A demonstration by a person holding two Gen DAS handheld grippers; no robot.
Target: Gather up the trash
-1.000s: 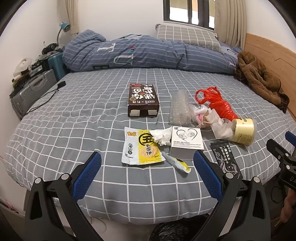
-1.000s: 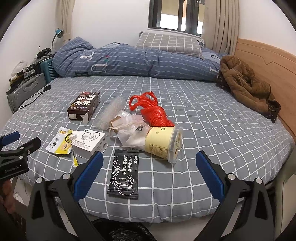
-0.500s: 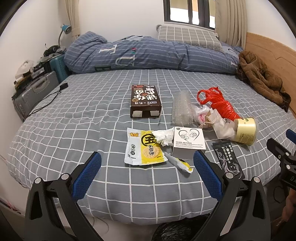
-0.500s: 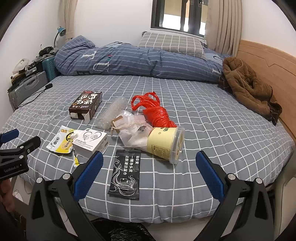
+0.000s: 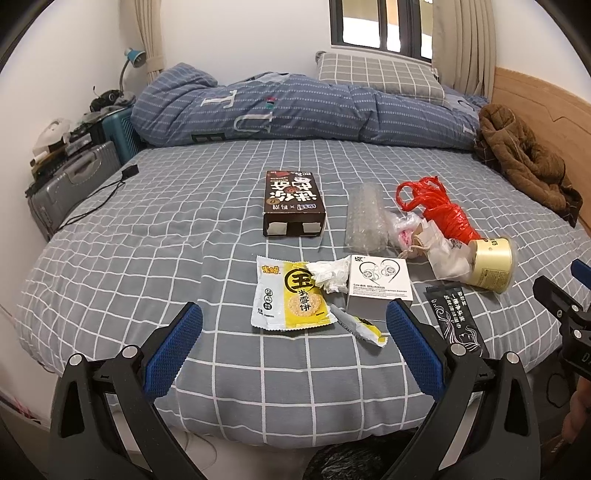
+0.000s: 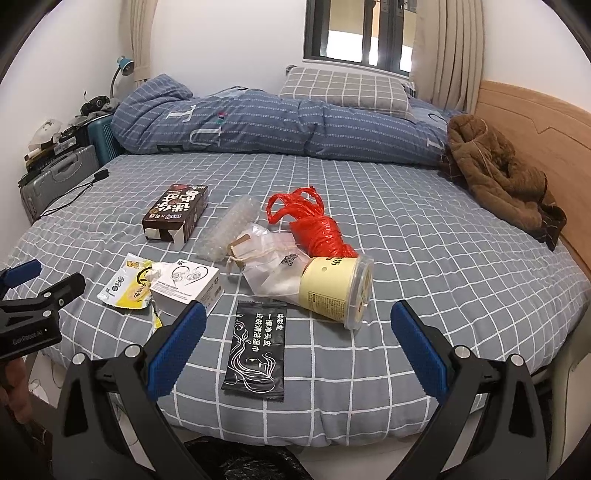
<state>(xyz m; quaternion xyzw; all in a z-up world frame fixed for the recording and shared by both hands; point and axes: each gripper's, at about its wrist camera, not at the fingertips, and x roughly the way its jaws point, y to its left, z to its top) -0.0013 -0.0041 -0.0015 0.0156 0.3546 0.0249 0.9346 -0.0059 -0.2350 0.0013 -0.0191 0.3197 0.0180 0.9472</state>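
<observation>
Even, fairly bright indoor light, pale daylight at the window [image 5: 384, 26] overexposed, soft faint shadows under items on the bed [image 5: 147, 258], sharp focus throughout, strong fisheye bending, dark vignette in the corners
</observation>
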